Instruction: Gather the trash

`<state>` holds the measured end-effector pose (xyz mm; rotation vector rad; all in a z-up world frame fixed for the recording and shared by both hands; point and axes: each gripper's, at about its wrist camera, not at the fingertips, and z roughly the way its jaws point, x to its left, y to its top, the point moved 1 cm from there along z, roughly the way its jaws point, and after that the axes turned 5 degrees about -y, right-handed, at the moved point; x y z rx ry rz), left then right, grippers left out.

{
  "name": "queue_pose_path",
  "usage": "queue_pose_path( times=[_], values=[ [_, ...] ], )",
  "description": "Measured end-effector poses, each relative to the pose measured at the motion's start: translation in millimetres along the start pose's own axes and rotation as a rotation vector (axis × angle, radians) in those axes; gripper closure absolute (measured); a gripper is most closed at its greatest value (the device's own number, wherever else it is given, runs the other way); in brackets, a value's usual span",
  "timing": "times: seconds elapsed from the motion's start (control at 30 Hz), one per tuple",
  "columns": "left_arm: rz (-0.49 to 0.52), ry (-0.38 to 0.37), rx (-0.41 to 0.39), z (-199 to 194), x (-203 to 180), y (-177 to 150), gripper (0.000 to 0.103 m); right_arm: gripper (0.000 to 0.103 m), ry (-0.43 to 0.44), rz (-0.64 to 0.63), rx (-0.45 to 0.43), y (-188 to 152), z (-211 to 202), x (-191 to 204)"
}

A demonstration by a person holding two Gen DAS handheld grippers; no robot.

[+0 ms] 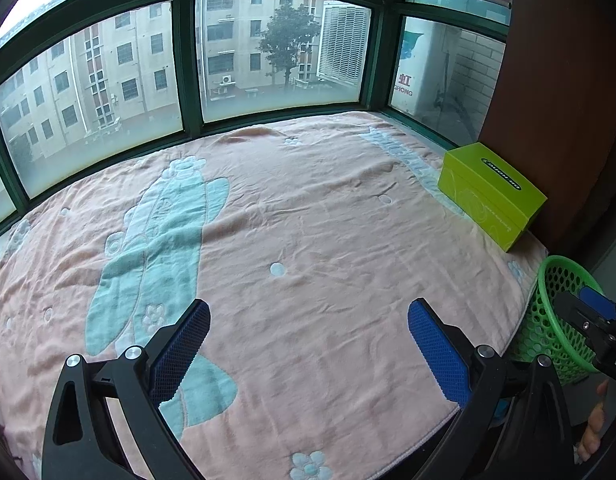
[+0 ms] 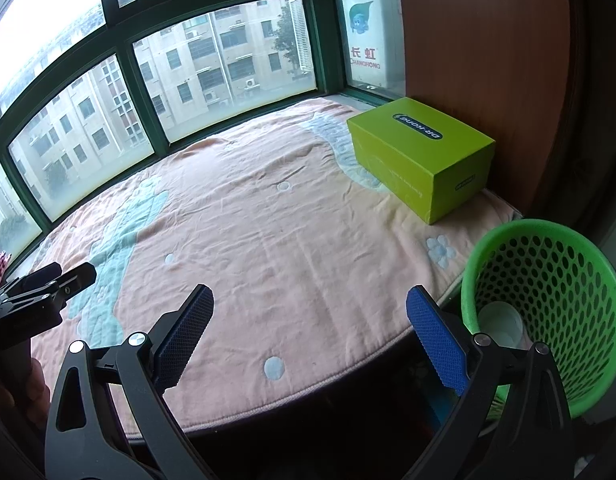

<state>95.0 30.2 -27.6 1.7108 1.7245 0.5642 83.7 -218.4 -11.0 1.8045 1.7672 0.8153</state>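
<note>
Left wrist view: left gripper [image 1: 308, 344] spread wide, holding nothing, over the pink flower-print blanket [image 1: 308, 220], which shows no loose trash; lime-green cardboard box [image 1: 489, 194] sits at its far right edge, green perforated plastic basket [image 1: 547, 320] just off the right edge. Right wrist view: right gripper [image 2: 309, 338] also wide apart and empty at the near edge, white cup-like item [image 2: 501, 324] already inside the basket. Risk: mistaking the box for trash, or knocking the basket over.
</note>
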Motion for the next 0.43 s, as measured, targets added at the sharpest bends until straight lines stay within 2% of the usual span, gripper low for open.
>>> queue_pose_path(
  times=[0.43],
  values=[
    [0.001,0.015,0.005,2.1,0.0,-0.4,0.007,0.007,0.003,0.008,0.012,-3.3,3.9,-0.3]
  ],
)
